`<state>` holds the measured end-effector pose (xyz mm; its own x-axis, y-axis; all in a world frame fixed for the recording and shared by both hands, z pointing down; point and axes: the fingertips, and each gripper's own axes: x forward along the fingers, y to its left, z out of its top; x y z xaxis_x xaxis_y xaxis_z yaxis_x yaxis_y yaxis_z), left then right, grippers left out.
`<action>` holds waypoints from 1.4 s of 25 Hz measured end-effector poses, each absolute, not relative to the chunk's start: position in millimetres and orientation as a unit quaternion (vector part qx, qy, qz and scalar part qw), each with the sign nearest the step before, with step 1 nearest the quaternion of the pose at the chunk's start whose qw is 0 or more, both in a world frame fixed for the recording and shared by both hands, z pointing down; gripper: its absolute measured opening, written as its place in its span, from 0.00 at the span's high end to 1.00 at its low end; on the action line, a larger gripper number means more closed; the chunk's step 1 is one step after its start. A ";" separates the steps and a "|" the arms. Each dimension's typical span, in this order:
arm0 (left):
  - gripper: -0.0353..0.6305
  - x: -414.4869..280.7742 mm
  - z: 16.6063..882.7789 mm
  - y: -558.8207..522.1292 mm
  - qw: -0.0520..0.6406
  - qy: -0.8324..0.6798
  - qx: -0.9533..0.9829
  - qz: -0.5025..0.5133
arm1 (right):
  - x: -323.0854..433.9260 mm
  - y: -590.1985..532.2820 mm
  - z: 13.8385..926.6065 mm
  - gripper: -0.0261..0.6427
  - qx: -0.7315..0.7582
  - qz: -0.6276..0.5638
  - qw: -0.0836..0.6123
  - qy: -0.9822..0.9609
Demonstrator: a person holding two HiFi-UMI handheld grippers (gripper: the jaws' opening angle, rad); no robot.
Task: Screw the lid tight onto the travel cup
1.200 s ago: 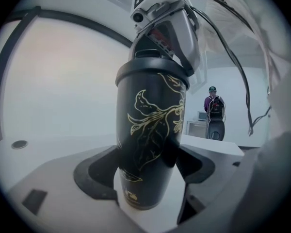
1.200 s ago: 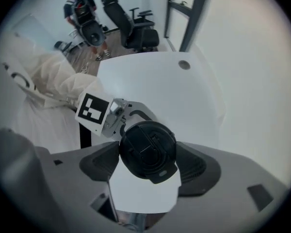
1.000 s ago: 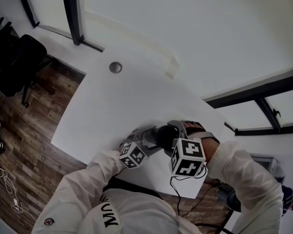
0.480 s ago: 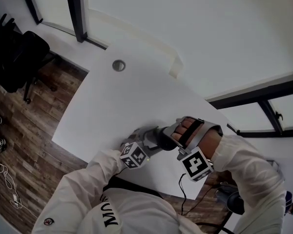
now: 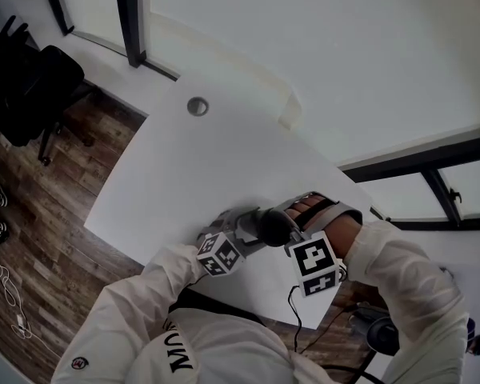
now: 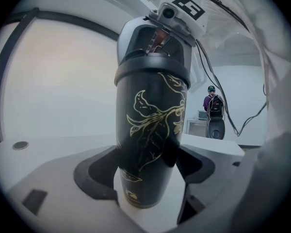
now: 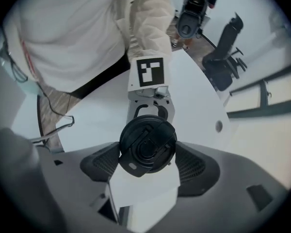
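Change: the right gripper point(image 5: 292, 224) has rolled about its own downward line. In the head view its marker cube point(image 5: 314, 264) now sits lower and turned, and the hand is at almost the same place as before.
Meaning: I judge this as one twisting stroke on the lid point(image 7: 146, 144). The lid sits level on the travel cup point(image 6: 150, 130), so the thread seems caught, but I cannot say whether it is tight.
Right fingers: spread wide, yet pressing on the lid's rim from both sides.
Left fingers: the left gripper point(image 6: 148, 176) is clamped on the cup's body and holds it upright. It has not moved.
Cup's place: over the near part of the table point(image 5: 192, 174). I cannot tell whether its base rests there.
Edges: the table's near edge runs just under both wrists.
Open room: the far part of the table is free except for the round cable hole point(image 5: 198, 106). The chair point(image 5: 28, 86) is well apart.
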<state>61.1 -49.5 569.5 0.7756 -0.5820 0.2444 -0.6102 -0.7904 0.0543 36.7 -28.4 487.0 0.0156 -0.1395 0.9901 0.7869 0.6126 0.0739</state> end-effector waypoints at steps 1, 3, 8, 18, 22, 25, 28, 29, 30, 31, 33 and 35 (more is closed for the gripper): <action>0.39 60.9 569.6 -49.3 0.066 -0.318 0.940 0.108 | 36.0 -28.6 487.2 0.39 -0.241 -0.322 0.677 -0.616; 0.39 60.5 569.8 -48.9 0.066 -0.318 0.940 0.108 | 34.7 -29.0 487.4 0.39 -0.187 -0.260 0.708 -0.629; 0.39 60.6 569.6 -47.0 0.065 -0.318 0.940 0.110 | 33.2 -30.1 488.1 0.39 -0.045 -0.087 0.759 -0.644; 0.39 61.7 568.3 -49.9 0.068 -0.315 0.940 0.108 | 25.1 -28.2 478.1 0.39 -0.081 -0.150 0.721 -0.672; 0.39 60.8 568.7 -49.0 0.069 -0.311 0.942 0.107 | 24.7 -25.8 466.5 0.39 -0.160 -0.261 0.677 -0.670; 0.39 62.2 567.9 -49.6 0.071 -0.310 0.942 0.106 | 30.3 -25.7 466.1 0.39 -0.240 -0.376 0.635 -0.632; 0.39 64.9 565.6 -51.3 0.069 -0.309 0.943 0.107 | 44.2 -27.6 473.5 0.39 -0.314 -0.466 0.609 -0.560; 0.39 65.5 565.4 -51.7 0.066 -0.308 0.943 0.107 | 49.1 -28.6 475.3 0.39 -0.329 -0.477 0.608 -0.543; 0.39 65.4 565.8 -51.9 0.064 -0.308 0.943 0.108 | 51.0 -29.1 475.7 0.39 -0.335 -0.481 0.606 -0.538; 0.39 64.8 566.7 -51.8 0.064 -0.308 0.943 0.108 | 47.9 -28.9 475.0 0.39 -0.333 -0.486 0.596 -0.545; 0.39 63.4 567.9 -51.6 0.064 -0.308 0.943 0.107 | 34.6 -25.9 473.4 0.39 -0.328 -0.505 0.562 -0.567; 0.39 62.2 568.4 -50.9 0.064 -0.309 0.943 0.108 | 35.5 -22.0 478.3 0.39 -0.360 -0.524 0.543 -0.548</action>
